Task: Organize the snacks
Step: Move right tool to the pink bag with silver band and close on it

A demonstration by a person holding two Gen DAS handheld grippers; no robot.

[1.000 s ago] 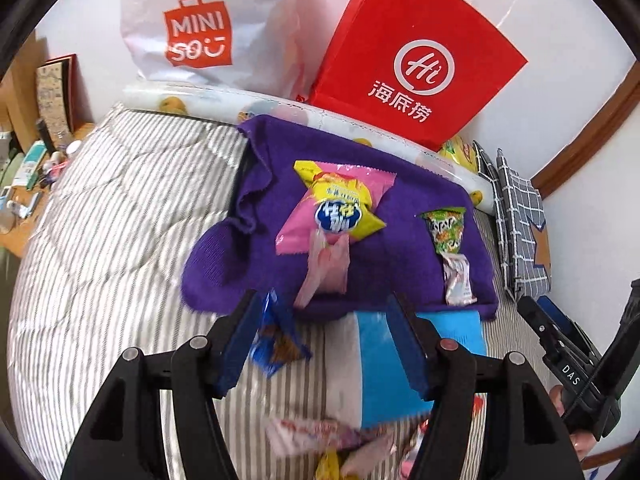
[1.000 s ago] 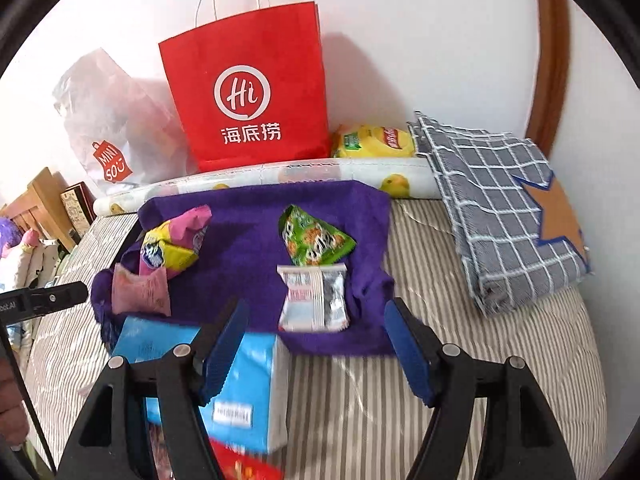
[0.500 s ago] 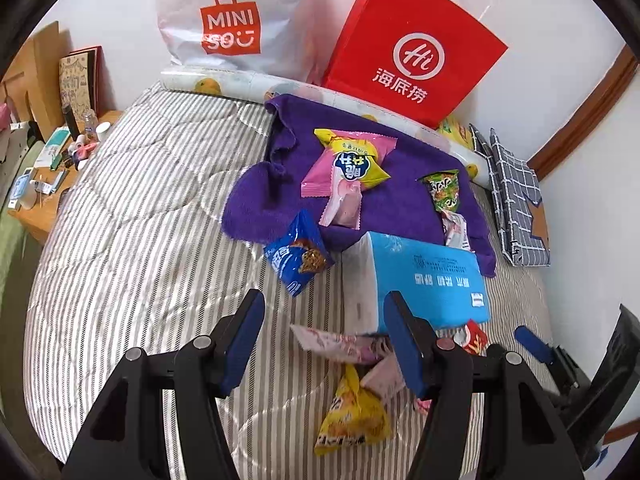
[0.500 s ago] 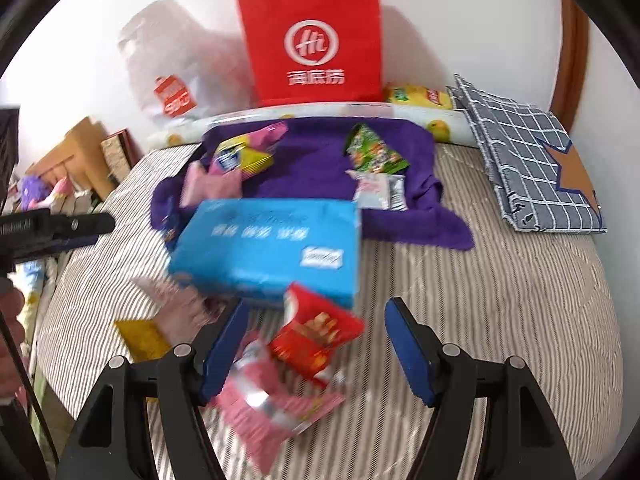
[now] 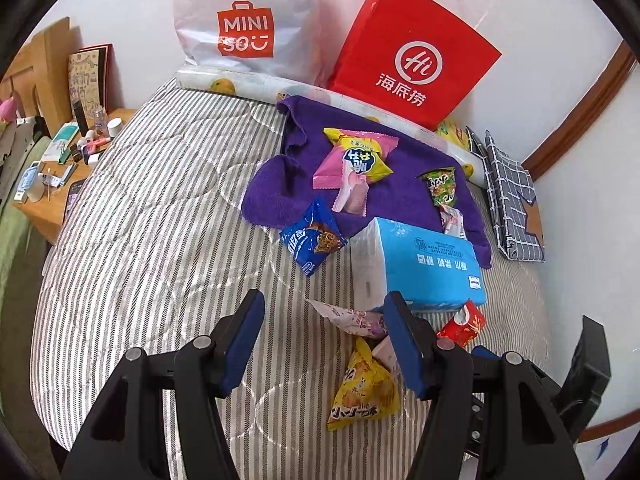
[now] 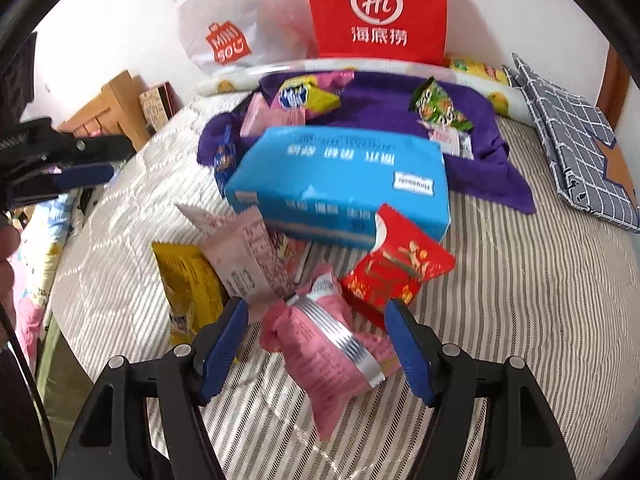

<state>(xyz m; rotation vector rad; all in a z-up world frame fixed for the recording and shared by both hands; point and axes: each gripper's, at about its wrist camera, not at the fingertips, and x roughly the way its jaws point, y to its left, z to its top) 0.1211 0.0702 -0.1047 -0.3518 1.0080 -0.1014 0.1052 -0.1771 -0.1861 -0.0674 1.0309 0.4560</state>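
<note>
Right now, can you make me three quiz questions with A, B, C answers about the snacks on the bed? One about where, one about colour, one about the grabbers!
1. Where is the green snack packet?
A. on the purple towel
B. inside the red bag
C. on the wooden desk

2. What colour is the big box in the middle?
A. green
B. blue
C. black

3. What is the right gripper doing?
A. squeezing the box
B. open around the pink packet
C. shut tight with nothing near it

Answers: 1 A, it lies on the towel's cloth. 2 B, its top and sides are blue. 3 B, gaps show between both pads and the packet.
</note>
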